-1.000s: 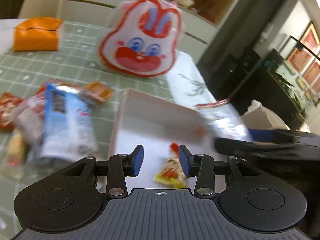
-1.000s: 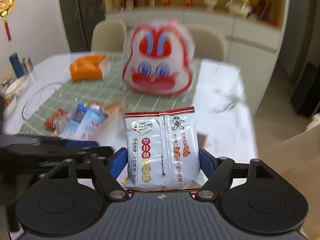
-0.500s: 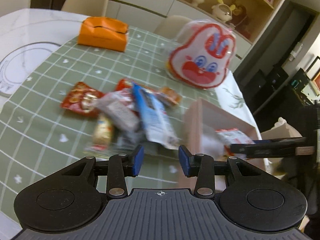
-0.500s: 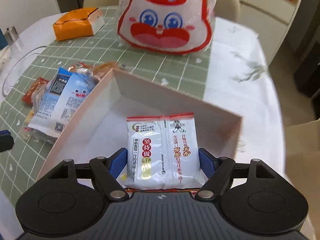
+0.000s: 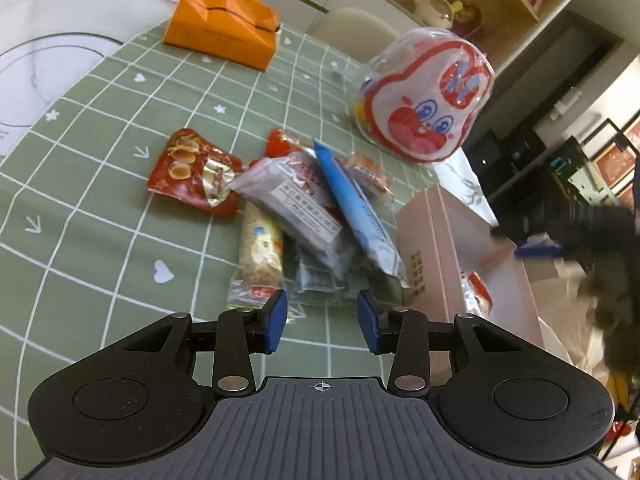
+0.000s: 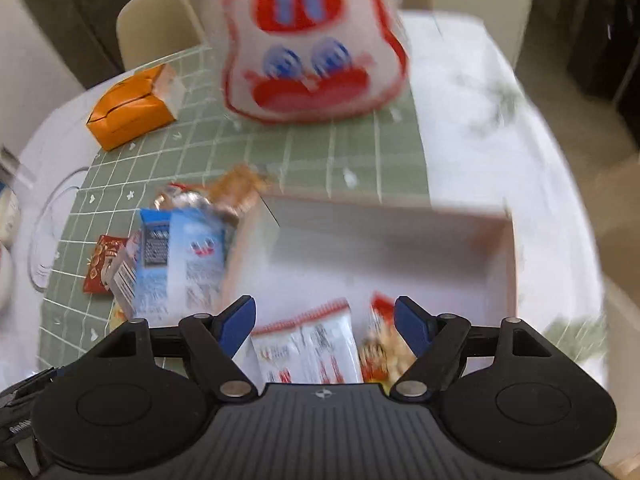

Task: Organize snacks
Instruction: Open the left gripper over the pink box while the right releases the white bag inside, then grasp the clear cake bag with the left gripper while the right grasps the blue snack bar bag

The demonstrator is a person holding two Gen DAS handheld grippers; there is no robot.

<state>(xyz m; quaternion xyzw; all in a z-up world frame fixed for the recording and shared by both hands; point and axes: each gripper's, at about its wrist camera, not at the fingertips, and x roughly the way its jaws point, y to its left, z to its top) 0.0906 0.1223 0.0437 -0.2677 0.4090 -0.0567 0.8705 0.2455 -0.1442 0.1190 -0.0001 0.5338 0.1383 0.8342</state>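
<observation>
A pile of snack packets (image 5: 304, 216) lies on the green checked cloth: a red packet (image 5: 192, 172), a blue packet (image 5: 356, 208) and a grey one (image 5: 292, 200). My left gripper (image 5: 322, 316) is open and empty, just in front of the pile. A pink box (image 5: 436, 248) stands to its right. In the right wrist view my right gripper (image 6: 326, 320) is open above the box (image 6: 384, 240). A white and red packet (image 6: 308, 348) and a red and yellow packet (image 6: 380, 348) lie in the box below it.
A large rabbit-face snack bag (image 5: 424, 100) stands at the back of the cloth. An orange box (image 5: 224, 32) sits at the far left. A round plate outline (image 5: 36, 80) is on the white table beyond the cloth. A chair (image 6: 160, 24) stands behind.
My right gripper has opened and let the white and red packet drop into the box. My left gripper has swung left from over the box toward the snack pile.
</observation>
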